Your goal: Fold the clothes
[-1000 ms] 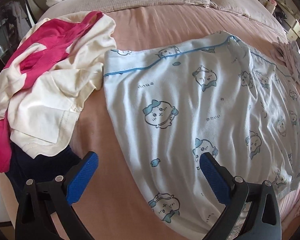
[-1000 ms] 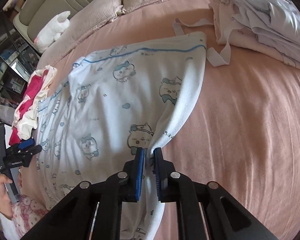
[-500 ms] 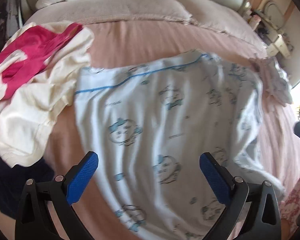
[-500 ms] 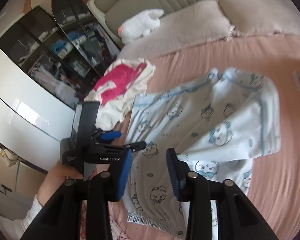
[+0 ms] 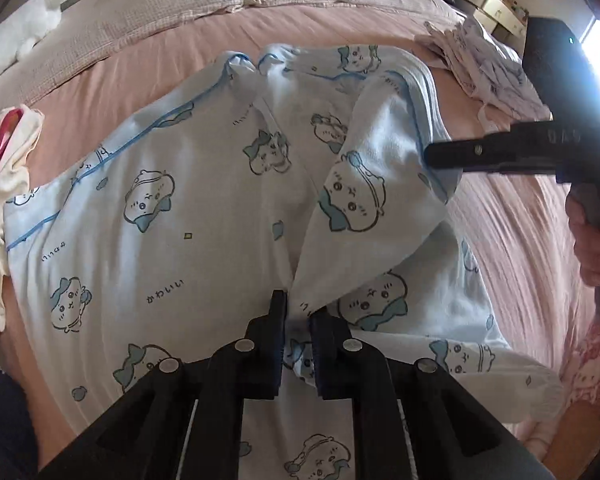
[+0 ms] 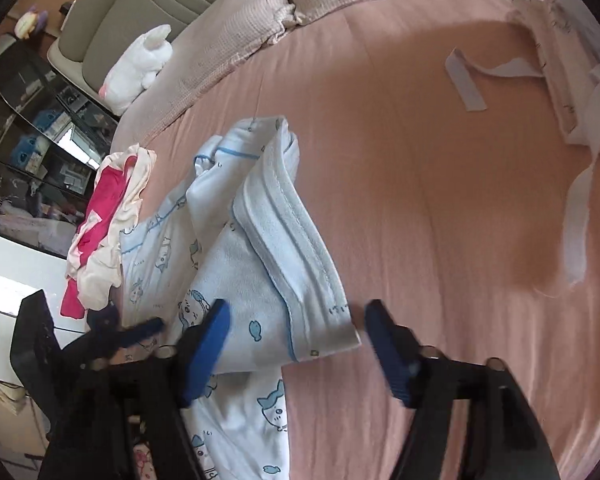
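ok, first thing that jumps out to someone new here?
The pale blue cartoon-print pajama top spread mid-bed, its right side folded over. The left claw is shut on a pinch of it; the right claw hangs open over the folded edge. A pink-and-cream clothes heap lies alongside.

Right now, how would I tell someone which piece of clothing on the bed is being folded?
Look at the pink bed. In its middle lies the pale blue pajama top, pinched by the left gripper. It alone has cartoon animal prints and blue piping, unlike the cream and pink pile beside it.
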Available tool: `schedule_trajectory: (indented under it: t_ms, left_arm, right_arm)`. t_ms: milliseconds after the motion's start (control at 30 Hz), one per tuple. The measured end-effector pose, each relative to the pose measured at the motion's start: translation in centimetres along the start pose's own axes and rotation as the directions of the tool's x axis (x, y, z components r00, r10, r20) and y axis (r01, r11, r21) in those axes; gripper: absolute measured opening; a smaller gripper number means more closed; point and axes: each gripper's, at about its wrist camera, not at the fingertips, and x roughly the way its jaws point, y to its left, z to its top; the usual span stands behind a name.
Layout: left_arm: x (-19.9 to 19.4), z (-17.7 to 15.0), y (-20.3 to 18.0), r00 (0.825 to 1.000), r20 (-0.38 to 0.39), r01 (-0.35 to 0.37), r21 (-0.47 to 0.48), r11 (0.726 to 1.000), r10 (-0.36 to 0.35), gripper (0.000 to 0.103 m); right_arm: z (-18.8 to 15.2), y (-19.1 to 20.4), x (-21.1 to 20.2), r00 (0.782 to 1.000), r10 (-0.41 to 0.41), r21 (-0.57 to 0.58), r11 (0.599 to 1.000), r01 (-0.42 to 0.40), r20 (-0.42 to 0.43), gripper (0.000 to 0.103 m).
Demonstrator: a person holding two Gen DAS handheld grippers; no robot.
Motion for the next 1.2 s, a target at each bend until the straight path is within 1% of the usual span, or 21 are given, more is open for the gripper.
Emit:
schedule_trajectory:
  t_ms: [100, 167, 267, 367, 433, 500, 533, 567, 633, 667, 700, 733, 767, 800, 867, 933, 1000, 1067, 1133, 1167, 1200]
  left_arm:
    - [-1.5, 0.2, 0.9, 0.998, 0.044, 0.047, -0.024, 0.999, -0.045, 0.009]
    - [-2.5, 0.1, 1.7, 0.996, 0.061, 0.07, -0.042, 0.997, -0.067, 0.009]
    - [-3.3, -0.1, 3.3, 0.999, 0.036, 0.038, -0.034, 0.999, -0.036, 0.009]
    - [-3.7, -0.8, 5.8, 1.0, -0.007, 0.02, -0.059, 0.998, -0.02, 0.008]
    - [-3.9, -1.4, 7.4, 0.996, -0.02, 0.082, -0.114, 0.99, -0.085, 0.008]
    - [-4.5, -1.8, 8.4, 0.987, 0.008, 0.157, -0.165, 0.974, -0.158, 0.01]
    - [-4.7, -1.7, 8.6, 0.986, 0.026, 0.165, -0.169, 0.972, -0.163, 0.011]
    - [-5.0, -1.7, 8.8, 0.985, 0.045, 0.172, -0.173, 0.97, -0.167, 0.016]
    - [-4.9, -1.3, 8.9, 0.983, 0.07, 0.177, -0.17, 0.969, -0.167, 0.039]
    - [-4.6, -0.9, 9.0, 0.983, 0.079, 0.176, -0.166, 0.97, -0.165, 0.063]
    - [-4.4, -0.6, 9.0, 0.981, 0.09, 0.185, -0.164, 0.969, -0.172, 0.071]
    - [-4.1, -0.2, 9.0, 0.974, 0.105, 0.218, -0.168, 0.961, -0.202, 0.071]
    - [-3.9, 0.1, 9.1, 0.967, 0.119, 0.243, -0.174, 0.954, -0.225, 0.071]
    - [-3.6, 0.5, 9.1, 0.968, 0.127, 0.239, -0.185, 0.953, -0.218, 0.071]
    - [-2.9, 1.2, 8.7, 0.984, 0.116, 0.154, -0.176, 0.972, -0.135, 0.071]
    - [-2.4, 1.6, 9.0, 0.992, 0.108, 0.077, -0.159, 0.984, -0.06, 0.071]
    - [-1.9, 2.3, 10.0, 0.991, 0.113, 0.091, -0.187, 0.978, -0.071, 0.071]
    - [-1.9, 2.9, 11.4, 0.987, 0.14, 0.108, -0.238, 0.965, -0.076, 0.071]
    - [-1.4, 4.1, 12.1, 0.986, 0.156, 0.101, -0.273, 0.957, -0.06, 0.071]
    - [-1.0, 4.7, 12.4, 0.985, 0.162, 0.101, -0.288, 0.952, -0.056, 0.069]
    - [-0.6, 5.1, 12.5, 0.985, 0.162, 0.111, -0.301, 0.947, -0.063, 0.066]
  right_arm:
    - [0.0, 2.3, 0.4, 0.999, 0.042, -0.08, 0.996, -0.042, -0.007, 0.011]
    - [0.4, 4.3, 0.1, 0.998, 0.069, -0.141, 0.988, -0.069, -0.006, 0.011]
    - [2.0, 7.2, 0.2, 0.997, 0.08, -0.221, 0.972, -0.077, 0.005, 0.008]
    - [4.4, 9.9, 1.0, 0.993, 0.114, -0.252, 0.962, -0.106, 0.018, 0.007]
    - [5.7, 12.7, 1.5, 0.988, 0.147, -0.287, 0.949, -0.132, 0.034, 0.007]
    - [6.8, 15.6, 1.8, 0.982, 0.181, -0.322, 0.934, -0.155, 0.054, 0.007]
    - [7.2, 16.7, 1.9, 0.978, 0.2, -0.33, 0.929, -0.17, 0.059, 0.007]
    - [7.4, 17.2, 1.7, 0.975, 0.214, -0.33, 0.926, -0.183, 0.062, 0.008]
    - [7.3, 17.3, 0.8, 0.969, 0.235, -0.32, 0.926, -0.199, 0.078, 0.025]
    - [7.3, 17.3, 0.4, 0.966, 0.245, -0.315, 0.926, -0.207, 0.086, 0.051]
    - [7.1, 16.9, -0.2, 0.965, 0.239, -0.31, 0.93, -0.197, 0.103, 0.077]
    - [6.7, 16.2, -0.8, 0.969, 0.213, -0.303, 0.938, -0.167, 0.125, 0.084]
    - [6.3, 15.5, -1.5, 0.973, 0.179, -0.294, 0.947, -0.13, 0.146, 0.085]
    - [6.0, 14.6, -2.1, 0.976, 0.153, -0.281, 0.954, -0.104, 0.158, 0.085]
    - [4.7, 12.7, -3.8, 0.975, 0.144, -0.25, 0.963, -0.099, 0.171, 0.085]
    - [2.0, 11.5, -4.8, 0.981, 0.129, -0.274, 0.958, -0.087, 0.142, 0.085]
    - [-1.3, 10.8, -5.2, 0.992, 0.083, -0.328, 0.943, -0.049, 0.091, 0.085]
    - [-5.2, 10.7, -4.5, 0.999, -0.03, -0.418, 0.908, 0.04, 0.032, 0.083]
    - [-8.2, 11.0, -3.7, 0.996, -0.088, -0.49, 0.868, 0.076, -0.001, 0.07]
    - [-8.8, 11.0, -3.3, 0.994, -0.109, -0.507, 0.857, 0.093, -0.001, 0.06]
    - [-9.4, 11.0, -2.8, 0.992, -0.129, -0.524, 0.844, 0.11, 0.0, 0.054]
